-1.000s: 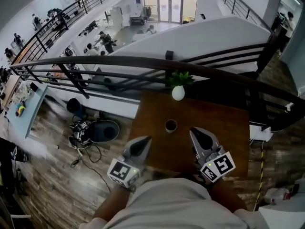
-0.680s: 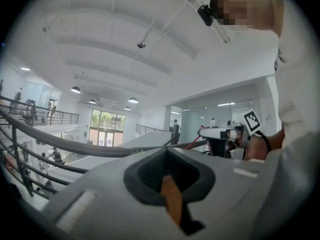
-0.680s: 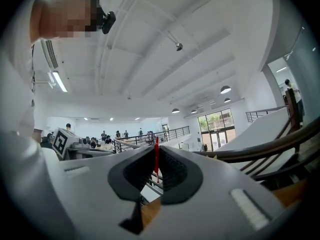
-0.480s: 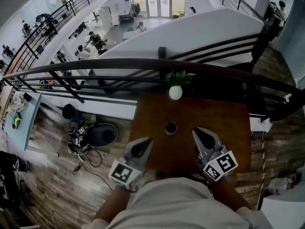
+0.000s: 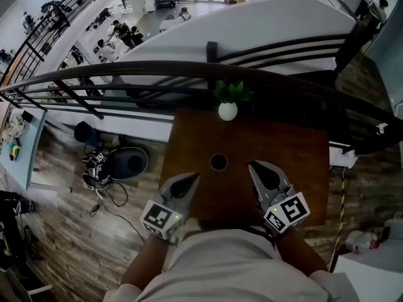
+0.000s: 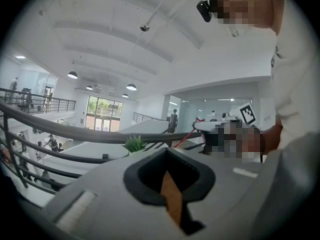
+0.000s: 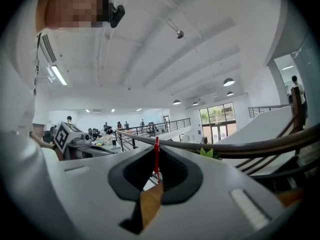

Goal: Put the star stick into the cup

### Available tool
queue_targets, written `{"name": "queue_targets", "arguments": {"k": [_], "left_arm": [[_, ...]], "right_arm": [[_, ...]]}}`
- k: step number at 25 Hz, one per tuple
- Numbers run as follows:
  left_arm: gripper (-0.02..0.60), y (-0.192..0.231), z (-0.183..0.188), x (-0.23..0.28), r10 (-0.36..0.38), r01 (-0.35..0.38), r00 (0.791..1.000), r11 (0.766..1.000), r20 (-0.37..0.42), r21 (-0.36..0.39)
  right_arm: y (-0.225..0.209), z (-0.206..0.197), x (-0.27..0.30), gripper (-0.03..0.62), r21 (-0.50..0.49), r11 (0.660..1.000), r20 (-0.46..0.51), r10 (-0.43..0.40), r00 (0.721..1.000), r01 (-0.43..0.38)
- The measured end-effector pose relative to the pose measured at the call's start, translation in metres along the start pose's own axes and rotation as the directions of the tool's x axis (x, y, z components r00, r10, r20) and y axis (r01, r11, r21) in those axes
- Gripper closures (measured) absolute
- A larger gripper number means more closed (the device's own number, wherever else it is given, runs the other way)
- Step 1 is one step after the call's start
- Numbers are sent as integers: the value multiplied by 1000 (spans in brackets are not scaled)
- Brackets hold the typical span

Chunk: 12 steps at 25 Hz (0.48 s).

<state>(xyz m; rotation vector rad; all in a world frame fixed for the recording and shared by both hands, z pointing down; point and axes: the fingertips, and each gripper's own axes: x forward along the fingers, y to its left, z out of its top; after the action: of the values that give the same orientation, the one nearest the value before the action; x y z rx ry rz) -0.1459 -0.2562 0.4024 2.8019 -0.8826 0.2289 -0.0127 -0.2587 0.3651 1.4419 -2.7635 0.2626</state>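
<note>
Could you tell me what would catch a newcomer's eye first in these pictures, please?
The left hand-held gripper and right hand-held gripper loom over the near edge of a brown table. The right one pinches a thin red stick. Ahead, a dark cup sits mid-table, with a small potted plant at the far edge by the railing.

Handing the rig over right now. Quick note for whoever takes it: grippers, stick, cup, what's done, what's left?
Right gripper: shut on the thin red stick, which stands upright between the jaws. Its star end is not in view.
Left gripper: jaws together, nothing in them.
Cup: upright on the brown table, ahead of the two grippers and between them, with no stick in it. A white vase with a plant stands at the far edge.
Done: the stick is in hand.
Left: bring it over the cup, lower it in, then open the jaws.
</note>
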Motion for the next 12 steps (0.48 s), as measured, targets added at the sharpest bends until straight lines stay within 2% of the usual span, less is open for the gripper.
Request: {"name": "queue_targets", "arguments": {"k": [12], "left_arm": [[580,39,-63,58,29,-39,994,995,-104,-91]], "right_arm": [[-55,-63,35,569,69,997,-112,35,993,-27]]}}
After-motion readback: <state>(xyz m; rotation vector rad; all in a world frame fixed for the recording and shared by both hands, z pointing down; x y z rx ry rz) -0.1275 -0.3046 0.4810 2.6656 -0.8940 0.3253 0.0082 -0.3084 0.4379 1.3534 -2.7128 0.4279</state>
